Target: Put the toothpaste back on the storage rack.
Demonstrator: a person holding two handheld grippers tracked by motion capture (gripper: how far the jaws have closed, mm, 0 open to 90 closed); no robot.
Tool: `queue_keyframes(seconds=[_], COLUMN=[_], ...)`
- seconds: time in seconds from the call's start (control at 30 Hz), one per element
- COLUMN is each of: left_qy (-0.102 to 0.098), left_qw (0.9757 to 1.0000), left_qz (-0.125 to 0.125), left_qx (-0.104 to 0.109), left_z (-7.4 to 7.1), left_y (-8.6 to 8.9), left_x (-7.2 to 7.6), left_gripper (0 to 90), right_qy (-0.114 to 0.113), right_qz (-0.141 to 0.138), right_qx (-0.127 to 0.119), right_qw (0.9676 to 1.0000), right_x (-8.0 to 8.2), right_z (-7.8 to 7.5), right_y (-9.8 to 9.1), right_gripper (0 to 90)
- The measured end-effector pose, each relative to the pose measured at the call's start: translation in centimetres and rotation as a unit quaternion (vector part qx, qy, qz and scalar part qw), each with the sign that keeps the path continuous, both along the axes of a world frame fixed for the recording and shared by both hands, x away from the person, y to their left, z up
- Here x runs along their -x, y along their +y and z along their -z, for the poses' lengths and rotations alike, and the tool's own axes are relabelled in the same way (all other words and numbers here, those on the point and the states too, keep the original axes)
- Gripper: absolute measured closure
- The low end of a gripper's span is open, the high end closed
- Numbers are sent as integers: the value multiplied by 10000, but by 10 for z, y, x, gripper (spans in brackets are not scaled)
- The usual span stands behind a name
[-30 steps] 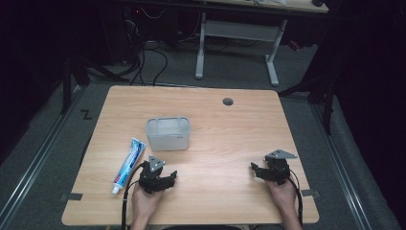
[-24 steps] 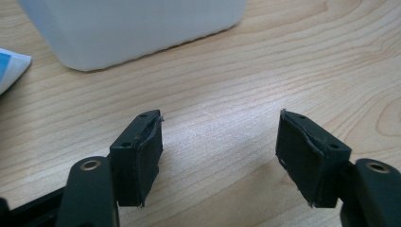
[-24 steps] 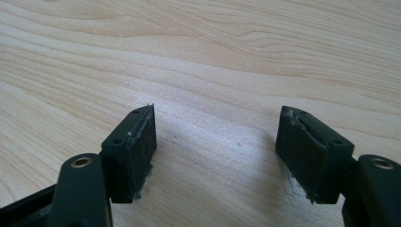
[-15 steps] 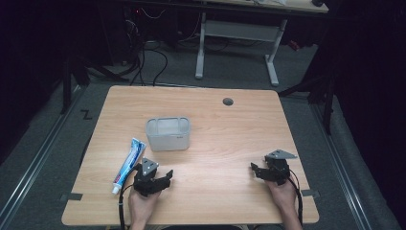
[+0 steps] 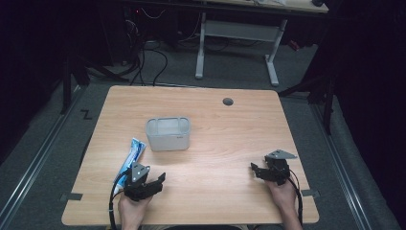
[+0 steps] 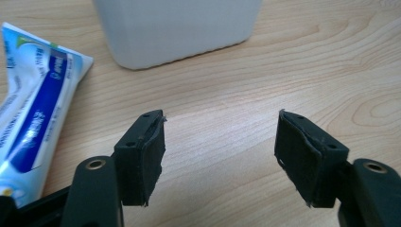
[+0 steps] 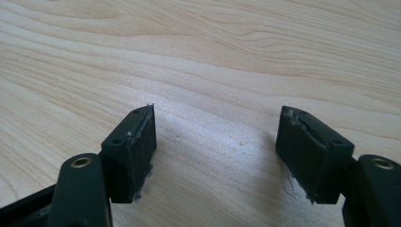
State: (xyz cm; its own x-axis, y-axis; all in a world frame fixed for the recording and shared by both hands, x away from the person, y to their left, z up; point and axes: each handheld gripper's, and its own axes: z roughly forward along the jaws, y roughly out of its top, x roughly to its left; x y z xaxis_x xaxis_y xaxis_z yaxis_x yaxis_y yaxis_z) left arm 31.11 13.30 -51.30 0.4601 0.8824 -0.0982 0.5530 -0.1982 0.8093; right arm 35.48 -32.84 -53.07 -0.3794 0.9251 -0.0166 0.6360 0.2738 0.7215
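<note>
Toothpaste tube (image 5: 130,159) beside L gripper (image 5: 149,183), bin (image 5: 168,133) ahead

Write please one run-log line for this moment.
left gripper: open, closing slightly, nothing between | toothpaste tube: on table, beside it | right gripper: open, empty

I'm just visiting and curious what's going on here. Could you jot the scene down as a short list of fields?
surface: wooden table
container: pale plastic tub, upright, near the table's middle
tube: blue and white toothpaste tube, lying flat beside the tub
left tongs: near the tube, not touching it; jaws have just been closing a little, wide apart, nothing between them
right tongs: over bare wood, jaws apart, nothing between them
</note>
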Motion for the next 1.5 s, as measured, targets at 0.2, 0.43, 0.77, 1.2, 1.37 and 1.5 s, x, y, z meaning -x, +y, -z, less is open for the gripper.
queue_keyframes(seconds=[0.2, 0.43, 0.77, 1.2, 1.37, 1.5], left_qy=[-45, -277, -182, 94, 167, 139], left_qw=[9999, 9994, 9990, 9970, 9963, 9955], left_qz=[-63, -213, -408, -708, -779, -745], left_qx=[113, -57, -47, -306, -319, -565], left_z=[-5, -18, -28, -34, -35, -37], left_y=[11, 21, 40, 68, 73, 73], left_x=[5, 15, 21, 9, 4, -4], left_gripper=[343, 342, 364, 387, 385, 415], right_qy=[3, 2, 4, 4, 3, 3], right_qz=[24, 25, 27, 28, 28, 26], right_qx=[-7, -7, -8, -6, -7, -7], right_qw=[10000, 10000, 10000, 10000, 10000, 10000], right_x=[1, 1, 1, 1, 1, 1], right_z=[0, 0, 0, 0, 0, 0], right_y=[0, 0, 0, 0, 0, 0], right_gripper=[296, 296, 296, 296, 296, 296])
